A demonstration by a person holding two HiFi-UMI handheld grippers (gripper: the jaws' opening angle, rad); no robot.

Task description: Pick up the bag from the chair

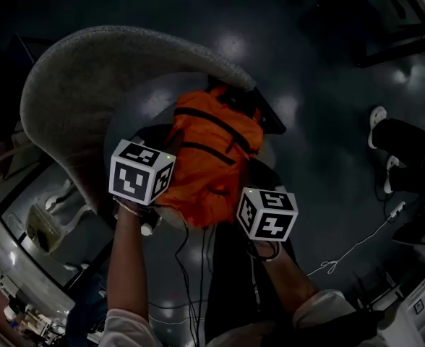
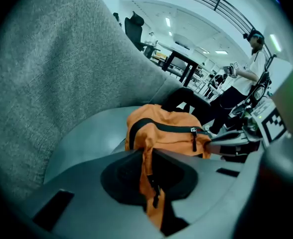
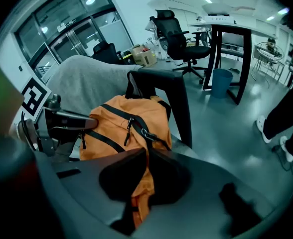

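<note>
An orange bag (image 1: pixel 216 154) with black zips lies on the seat of a grey upholstered chair (image 1: pixel 89 78). Both grippers hold its near edge. In the left gripper view, my left gripper (image 2: pixel 147 158) is shut on a fold of the bag (image 2: pixel 166 131). My right gripper (image 3: pixel 146 158) is likewise shut on orange fabric of the bag (image 3: pixel 126 121). From above, the left marker cube (image 1: pixel 142 172) and the right marker cube (image 1: pixel 267 214) sit at the bag's near corners. Each gripper shows in the other's view: the right one (image 2: pixel 236 142), the left one (image 3: pixel 62 121).
A black chair back (image 3: pixel 174 96) stands right behind the bag. A person's legs and white shoes (image 1: pixel 380 121) are at the right, and a white cable (image 1: pixel 353 250) lies on the dark floor. A black desk (image 3: pixel 226 39) and office chairs (image 3: pixel 174 36) stand further off.
</note>
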